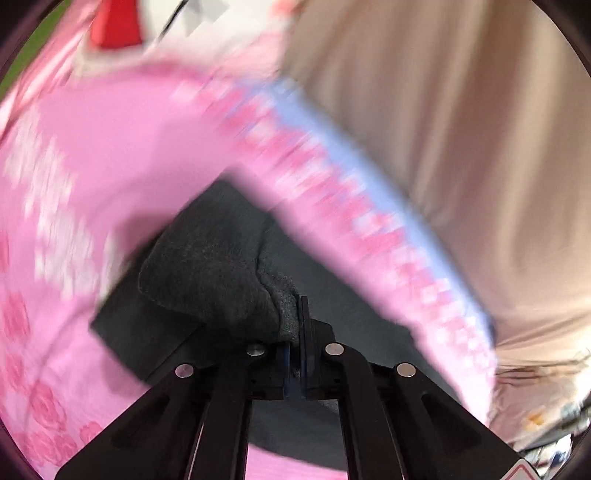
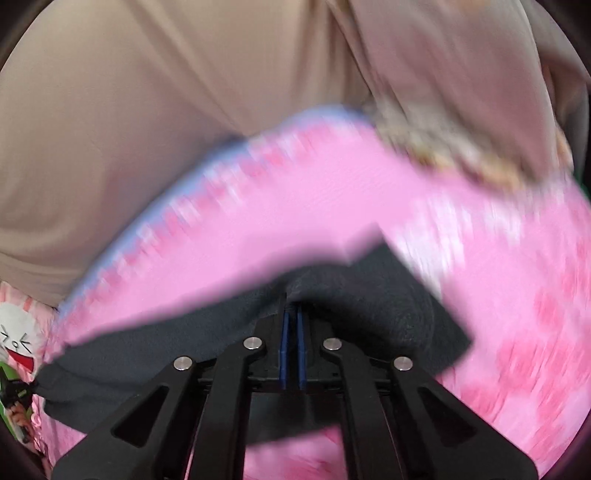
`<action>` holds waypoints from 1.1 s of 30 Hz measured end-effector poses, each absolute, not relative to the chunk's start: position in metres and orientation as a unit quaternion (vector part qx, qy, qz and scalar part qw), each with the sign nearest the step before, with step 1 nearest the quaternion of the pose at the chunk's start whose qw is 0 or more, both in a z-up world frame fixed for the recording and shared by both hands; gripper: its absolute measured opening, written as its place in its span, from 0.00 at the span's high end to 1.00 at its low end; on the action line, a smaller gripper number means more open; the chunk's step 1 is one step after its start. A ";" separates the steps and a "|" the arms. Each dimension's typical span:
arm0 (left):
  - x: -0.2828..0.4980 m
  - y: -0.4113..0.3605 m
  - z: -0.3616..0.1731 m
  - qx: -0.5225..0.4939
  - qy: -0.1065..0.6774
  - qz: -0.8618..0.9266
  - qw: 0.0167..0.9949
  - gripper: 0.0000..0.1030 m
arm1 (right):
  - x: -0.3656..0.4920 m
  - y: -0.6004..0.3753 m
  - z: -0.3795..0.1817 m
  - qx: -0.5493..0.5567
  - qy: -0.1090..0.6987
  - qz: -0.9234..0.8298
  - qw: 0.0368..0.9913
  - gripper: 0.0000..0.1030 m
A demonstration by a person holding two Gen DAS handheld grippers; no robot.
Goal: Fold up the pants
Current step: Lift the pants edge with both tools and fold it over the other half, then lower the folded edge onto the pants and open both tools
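Observation:
The dark grey pants (image 1: 207,273) hang bunched from my left gripper (image 1: 297,325), whose jaws are shut on a fold of the fabric. In the right wrist view the same pants (image 2: 388,306) drape over my right gripper (image 2: 293,314), shut on the cloth at its blue pads. Both grippers hold the pants a little above a pink floral bedsheet (image 1: 110,147), which also shows in the right wrist view (image 2: 332,206). The rest of the pants is hidden behind the grippers.
The person's beige clothing (image 1: 461,129) fills the side beyond the sheet's lilac edge (image 1: 369,162), also seen in the right wrist view (image 2: 129,110). A red object (image 1: 114,26) lies at the far top left. A cartoon-print item (image 2: 18,339) sits at the left edge.

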State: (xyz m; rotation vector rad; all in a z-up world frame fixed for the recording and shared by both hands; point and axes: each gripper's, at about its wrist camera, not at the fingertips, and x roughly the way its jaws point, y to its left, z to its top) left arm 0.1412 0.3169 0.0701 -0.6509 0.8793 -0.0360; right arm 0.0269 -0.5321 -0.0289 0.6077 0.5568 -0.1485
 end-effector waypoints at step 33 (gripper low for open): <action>0.113 0.316 0.002 -0.192 0.514 0.084 0.832 0.92 | 0.006 -0.543 -0.047 0.247 0.297 -0.088 0.918 0.96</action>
